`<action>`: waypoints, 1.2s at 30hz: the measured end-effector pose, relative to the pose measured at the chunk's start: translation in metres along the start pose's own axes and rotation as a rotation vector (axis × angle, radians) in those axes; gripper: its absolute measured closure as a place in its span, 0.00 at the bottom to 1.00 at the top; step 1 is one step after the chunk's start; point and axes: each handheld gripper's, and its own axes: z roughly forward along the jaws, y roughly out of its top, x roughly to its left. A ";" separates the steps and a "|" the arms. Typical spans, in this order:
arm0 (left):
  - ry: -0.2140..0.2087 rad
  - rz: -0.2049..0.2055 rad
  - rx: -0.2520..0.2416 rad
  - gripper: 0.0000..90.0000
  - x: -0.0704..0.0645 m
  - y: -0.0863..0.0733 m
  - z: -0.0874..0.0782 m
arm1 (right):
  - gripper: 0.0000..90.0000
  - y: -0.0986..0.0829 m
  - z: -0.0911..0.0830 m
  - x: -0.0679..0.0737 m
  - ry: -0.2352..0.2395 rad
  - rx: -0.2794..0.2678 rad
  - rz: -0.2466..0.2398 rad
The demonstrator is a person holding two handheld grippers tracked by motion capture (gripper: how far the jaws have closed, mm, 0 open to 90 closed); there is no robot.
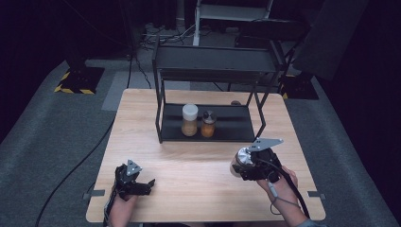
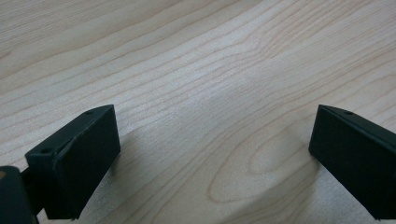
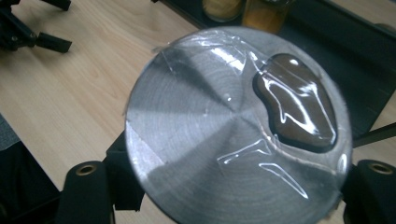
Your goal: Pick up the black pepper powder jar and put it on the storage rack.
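Right gripper view shows what the high view cannot: the jar's (image 3: 238, 126) silver lid is covered in clear film, with a dark oval opening near one side; no writing is readable. The right gripper (image 1: 250, 165) clamps this jar between its jaws, near the table's (image 1: 198, 189) right edge, in front of the rack (image 1: 236, 127). On the rack's tray stand a white-lidded jar (image 1: 189, 120) and a smaller jar (image 1: 208, 124), both with orange contents. The left gripper (image 1: 137, 182) rests near the front left corner, jaws spread wide over bare wood.
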 end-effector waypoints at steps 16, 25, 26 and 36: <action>0.004 -0.002 0.000 0.02 0.000 0.000 0.000 | 0.34 0.043 0.005 -0.032 -0.036 -0.018 0.006; 0.005 -0.002 -0.001 0.02 -0.001 0.000 0.000 | 0.34 0.067 0.015 -0.049 -0.043 -0.028 0.005; 0.005 -0.002 -0.001 0.02 -0.001 0.000 0.000 | 0.34 0.068 0.016 -0.051 -0.043 -0.028 0.007; 0.014 -0.008 -0.003 0.02 -0.003 0.000 0.000 | 0.34 0.080 0.046 -0.068 -0.088 -0.015 0.030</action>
